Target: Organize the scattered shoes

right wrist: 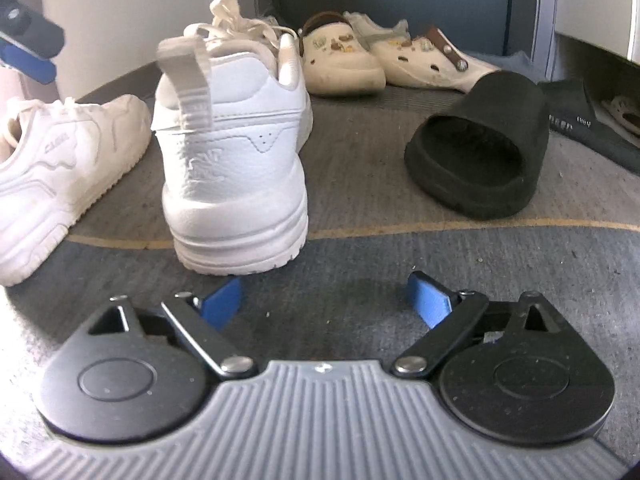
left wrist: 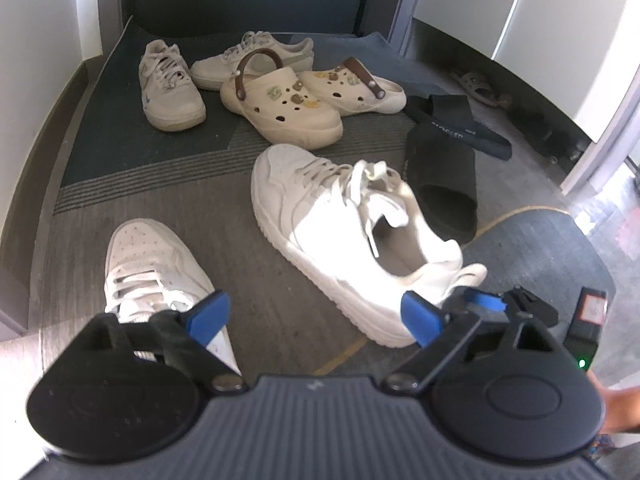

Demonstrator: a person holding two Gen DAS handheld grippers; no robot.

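- Grey carpet [right wrist: 360,152] by a doorway, shoes scattered across it.
- White sneaker [right wrist: 236,152] stands upright, heel toward the right gripper [right wrist: 326,300], toe pointing away; its mate [left wrist: 152,264] lies just beside it.
- It looks light, with a stiff sole and a firmer padded heel collar; the heel counter or collar rim seems the best place to pinch.
- Right tongs gape wide, empty, low to the floor just behind the heel.
- Left gripper [left wrist: 316,316] also wide, holding nothing.
- Farther off: black slide [right wrist: 476,144], cream clogs [right wrist: 344,56].
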